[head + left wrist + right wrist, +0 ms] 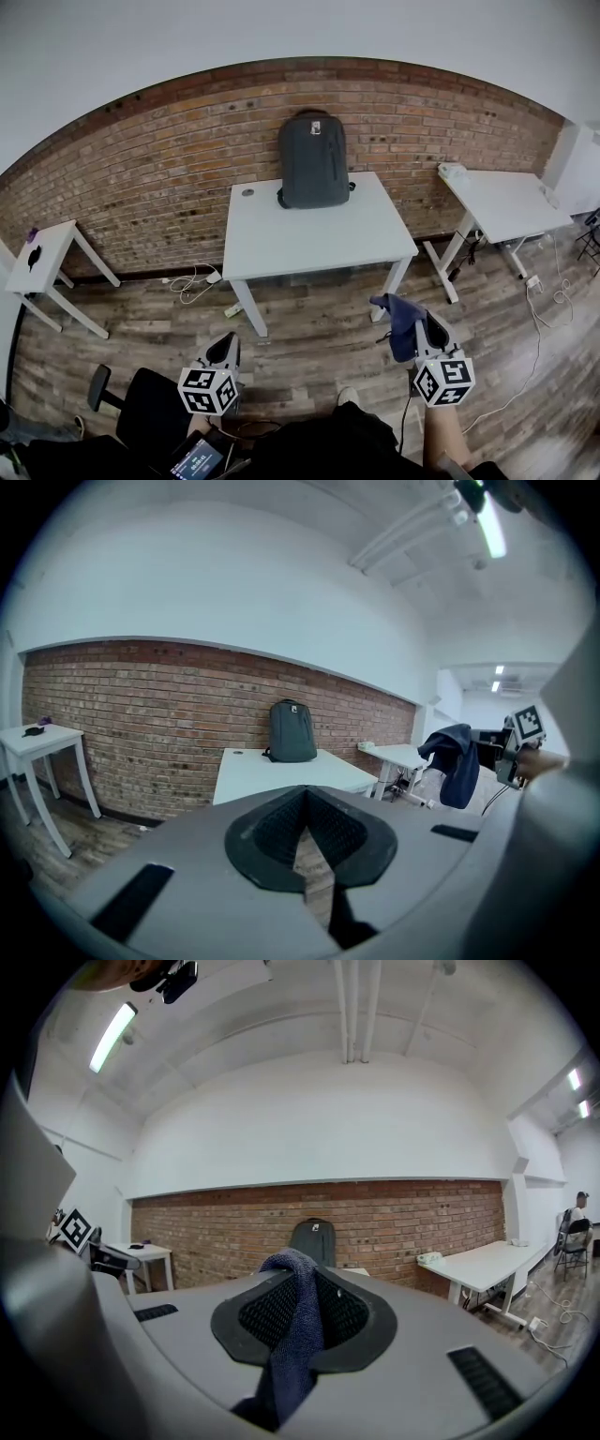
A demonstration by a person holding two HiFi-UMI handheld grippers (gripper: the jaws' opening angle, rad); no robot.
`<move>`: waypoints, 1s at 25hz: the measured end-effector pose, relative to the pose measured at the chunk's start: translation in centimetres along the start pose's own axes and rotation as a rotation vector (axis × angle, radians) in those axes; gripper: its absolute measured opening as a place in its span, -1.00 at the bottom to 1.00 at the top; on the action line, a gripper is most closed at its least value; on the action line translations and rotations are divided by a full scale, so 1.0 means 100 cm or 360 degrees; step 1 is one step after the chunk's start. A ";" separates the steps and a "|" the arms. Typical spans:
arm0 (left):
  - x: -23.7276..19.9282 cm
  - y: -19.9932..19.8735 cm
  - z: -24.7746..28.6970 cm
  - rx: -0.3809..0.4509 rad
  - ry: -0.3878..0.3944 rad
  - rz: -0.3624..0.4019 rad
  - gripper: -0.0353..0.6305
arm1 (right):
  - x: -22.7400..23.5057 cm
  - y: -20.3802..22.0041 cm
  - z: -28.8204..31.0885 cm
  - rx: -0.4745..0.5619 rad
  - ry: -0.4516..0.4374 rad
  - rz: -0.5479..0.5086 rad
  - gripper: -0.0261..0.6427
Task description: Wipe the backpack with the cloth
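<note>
A dark grey backpack [313,159] stands upright against the brick wall at the back of a white table [319,239]. It also shows in the left gripper view as the backpack [292,731] and, partly hidden by the cloth, in the right gripper view as the backpack [316,1234]. My right gripper [411,325] is well short of the table, above the wooden floor, shut on a dark blue cloth [397,323] that drapes down from its jaws. The cloth [296,1330] hangs between the pads. My left gripper [228,341] is level with it on the left, shut and holding nothing.
A second white desk [506,202] stands to the right, a small white side table [42,255] to the left. Cables [192,281] lie on the floor by the wall. A black chair [150,408] is close at my lower left. A person [574,1227] sits far right.
</note>
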State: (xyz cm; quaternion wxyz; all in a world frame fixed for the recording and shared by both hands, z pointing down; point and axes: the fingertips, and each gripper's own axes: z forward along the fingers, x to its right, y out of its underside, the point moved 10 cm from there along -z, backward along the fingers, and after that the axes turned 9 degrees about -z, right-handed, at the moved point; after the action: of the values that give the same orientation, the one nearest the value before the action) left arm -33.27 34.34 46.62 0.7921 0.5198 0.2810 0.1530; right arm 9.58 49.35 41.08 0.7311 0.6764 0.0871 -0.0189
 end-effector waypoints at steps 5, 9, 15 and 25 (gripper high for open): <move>-0.004 0.004 -0.025 -0.0008 0.0012 0.0005 -0.90 | -0.014 -0.008 -0.022 -0.0007 0.0006 -0.0021 -0.78; -0.009 0.003 -0.039 0.0031 -0.0067 -0.0039 -0.90 | -0.013 -0.012 -0.024 0.0004 -0.0021 -0.0035 -0.78; 0.016 0.010 -0.043 0.0049 -0.0109 -0.0061 -0.90 | 0.006 -0.016 -0.026 0.0034 -0.0088 -0.0059 -0.78; 0.108 0.041 -0.033 0.0005 -0.0109 -0.0051 -0.90 | 0.078 0.004 -0.059 0.0033 -0.0160 -0.0042 -0.78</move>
State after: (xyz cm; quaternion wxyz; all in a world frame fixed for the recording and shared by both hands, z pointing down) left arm -26.54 44.25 46.27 0.8028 0.5213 0.2623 0.1219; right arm 16.68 55.94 39.83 0.7273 0.6809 0.0590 -0.0633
